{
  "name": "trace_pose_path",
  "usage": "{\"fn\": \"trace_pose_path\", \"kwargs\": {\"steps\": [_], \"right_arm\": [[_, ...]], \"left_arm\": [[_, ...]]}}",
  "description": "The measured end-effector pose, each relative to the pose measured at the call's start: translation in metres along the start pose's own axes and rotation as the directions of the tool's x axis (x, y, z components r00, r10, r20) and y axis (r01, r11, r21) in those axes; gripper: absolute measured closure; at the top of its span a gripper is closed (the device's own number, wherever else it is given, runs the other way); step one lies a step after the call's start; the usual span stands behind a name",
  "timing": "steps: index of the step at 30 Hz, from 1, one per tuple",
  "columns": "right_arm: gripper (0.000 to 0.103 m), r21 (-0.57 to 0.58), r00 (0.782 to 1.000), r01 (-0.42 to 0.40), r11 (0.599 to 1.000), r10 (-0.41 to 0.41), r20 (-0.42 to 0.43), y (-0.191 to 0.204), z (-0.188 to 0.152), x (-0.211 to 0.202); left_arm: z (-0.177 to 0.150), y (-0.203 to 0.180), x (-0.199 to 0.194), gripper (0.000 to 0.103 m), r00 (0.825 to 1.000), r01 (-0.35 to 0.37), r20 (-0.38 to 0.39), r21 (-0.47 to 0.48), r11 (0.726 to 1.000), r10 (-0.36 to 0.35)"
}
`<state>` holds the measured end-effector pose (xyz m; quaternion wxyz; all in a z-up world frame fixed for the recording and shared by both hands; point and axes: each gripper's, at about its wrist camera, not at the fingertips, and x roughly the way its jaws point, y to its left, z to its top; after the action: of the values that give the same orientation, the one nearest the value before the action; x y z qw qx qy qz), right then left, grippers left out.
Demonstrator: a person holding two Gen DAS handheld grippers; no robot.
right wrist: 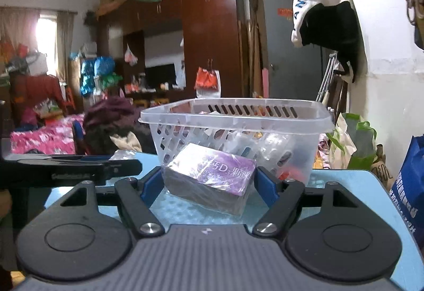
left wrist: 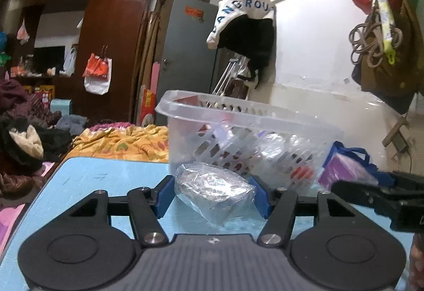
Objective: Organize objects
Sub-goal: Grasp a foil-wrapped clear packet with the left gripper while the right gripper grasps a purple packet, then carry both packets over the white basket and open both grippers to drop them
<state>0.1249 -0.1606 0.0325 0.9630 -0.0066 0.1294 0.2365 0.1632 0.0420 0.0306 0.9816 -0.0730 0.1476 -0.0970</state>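
A clear plastic basket (left wrist: 238, 116) holding several packets stands on the light blue table (left wrist: 106, 177); it also shows in the right wrist view (right wrist: 238, 119). My left gripper (left wrist: 213, 191) is open around a clear plastic-wrapped packet (left wrist: 212, 187) lying on the table in front of the basket; its blue pads stand beside the packet's ends. My right gripper (right wrist: 209, 182) is open around a purple box (right wrist: 212, 171) in plastic wrap, which leans against the basket's front. The purple box also shows in the left wrist view (left wrist: 344, 169), with the right gripper's body (left wrist: 384, 195) beside it.
The left gripper's body (right wrist: 71, 169) shows at the left of the right wrist view. A blue bag (right wrist: 408, 185) stands at the table's right edge. A bed with an orange quilt (left wrist: 119, 142) lies behind the table. Bags hang on the white wall (left wrist: 318, 52).
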Motion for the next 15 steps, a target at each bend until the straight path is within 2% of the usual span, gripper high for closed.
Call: {"fn": "trace_pose_path", "kwargs": {"steps": [5,10,15], "right_arm": [[0.026,0.069,0.999,-0.035,0.997,0.034,0.021,-0.011,-0.003,0.001],[0.026,0.063,1.0,0.007,0.998,-0.008,0.018,-0.011,-0.004,0.009],[0.026,0.06,1.0,0.002,0.998,-0.002,0.013,-0.01,-0.012,0.011]], "left_arm": [[-0.004,-0.011,-0.007,0.038,0.999,0.024,0.042,0.019,1.0,-0.025],[-0.006,-0.013,-0.015,0.038,0.996,0.017,0.083,0.048,0.999,-0.021],[-0.006,-0.011,-0.014,0.038,0.997,0.013,0.081,0.043,0.999,-0.016]]}}
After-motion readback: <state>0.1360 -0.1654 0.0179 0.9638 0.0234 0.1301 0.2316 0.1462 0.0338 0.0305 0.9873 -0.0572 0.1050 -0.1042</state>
